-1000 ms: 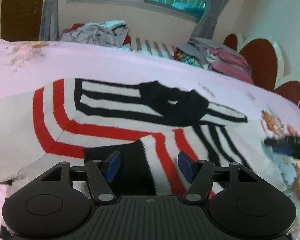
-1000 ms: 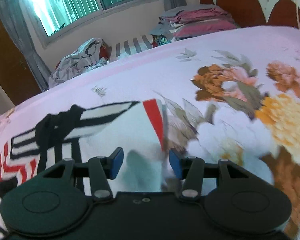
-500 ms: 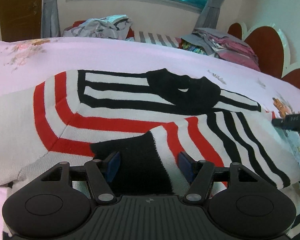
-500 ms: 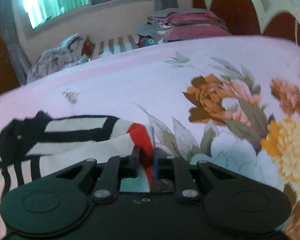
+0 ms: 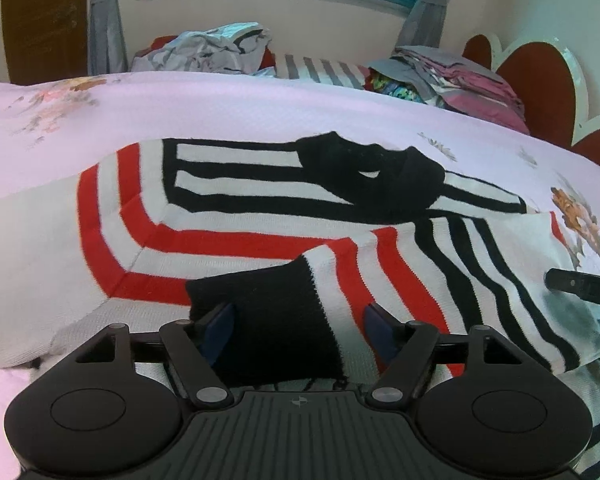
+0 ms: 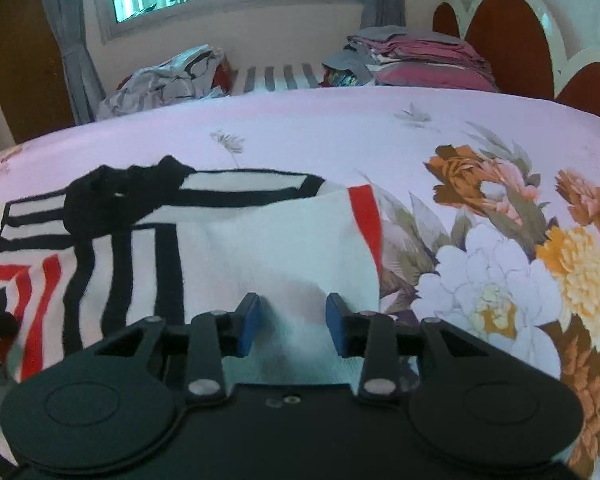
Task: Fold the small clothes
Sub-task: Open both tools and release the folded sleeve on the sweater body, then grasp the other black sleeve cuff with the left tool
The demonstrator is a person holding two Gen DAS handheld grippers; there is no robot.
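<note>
Sweater (image 5: 228, 240) lay sleeve-folded on the bed (image 6: 320, 128); both my jaws had just been opening, gripping nothing, cuff (image 5: 268, 320) between the left pair. Next I'd fold the body.

A white knitted sweater (image 5: 236, 216) with red and black stripes and a black collar (image 5: 372, 176) is spread flat on the bed. One sleeve, ending in a black cuff (image 5: 268, 320), is folded across its near side.
</note>
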